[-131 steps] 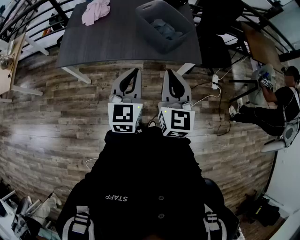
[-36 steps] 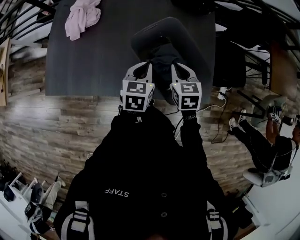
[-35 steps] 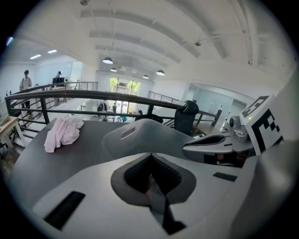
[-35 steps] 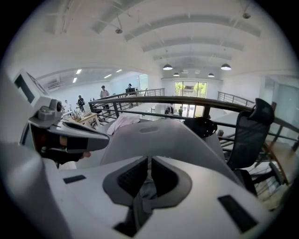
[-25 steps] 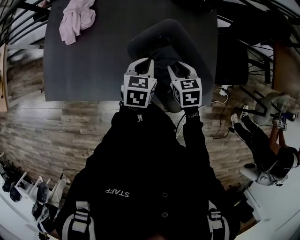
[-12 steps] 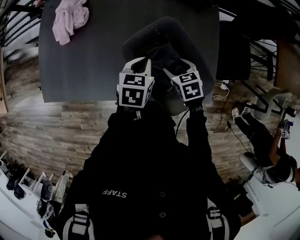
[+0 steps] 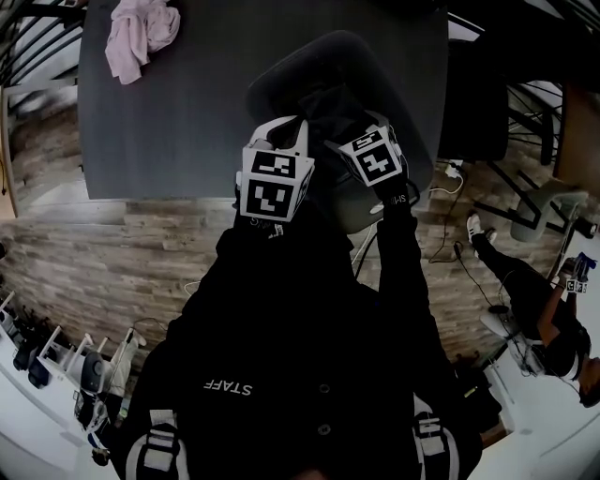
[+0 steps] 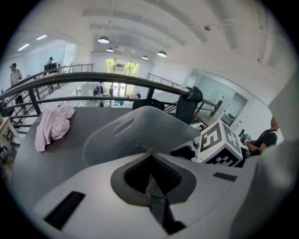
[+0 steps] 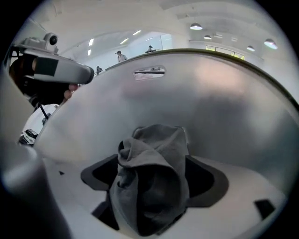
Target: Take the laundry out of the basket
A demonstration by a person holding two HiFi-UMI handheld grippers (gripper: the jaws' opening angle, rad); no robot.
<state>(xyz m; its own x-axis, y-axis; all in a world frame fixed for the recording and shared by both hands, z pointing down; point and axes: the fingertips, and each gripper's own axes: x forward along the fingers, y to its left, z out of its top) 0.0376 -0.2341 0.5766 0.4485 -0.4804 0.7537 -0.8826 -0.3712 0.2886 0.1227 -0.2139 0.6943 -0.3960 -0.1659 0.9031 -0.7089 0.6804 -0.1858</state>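
Right gripper (image 9: 152, 158) has its jaws opening, the two dark pads wide apart, and one crumpled gray cloth (image 9: 154, 179) bunched up between them. It reaches down inside the one gray basket (image 9: 196, 93), whose wall fills its view; that wall has a slot handle near the rim. Left gripper (image 8: 150, 153) has its jaws pressed together at the tips with nothing between them, and sits just outside the basket's near wall. Each gripper carries one cube with black-and-white square markers, two in all: the left cube (image 7: 275, 184) and the right cube (image 7: 372, 157), side by side over the basket's near edge. The basket stands on a dark gray table (image 7: 187, 122), with dark laundry inside. One pink garment (image 7: 141, 28) lies bunched at the table's far left corner, well apart from the basket. White letters reading "STAFF" show on the person's black jacket (image 7: 281, 337). Small white print on the right glove is too small to read.
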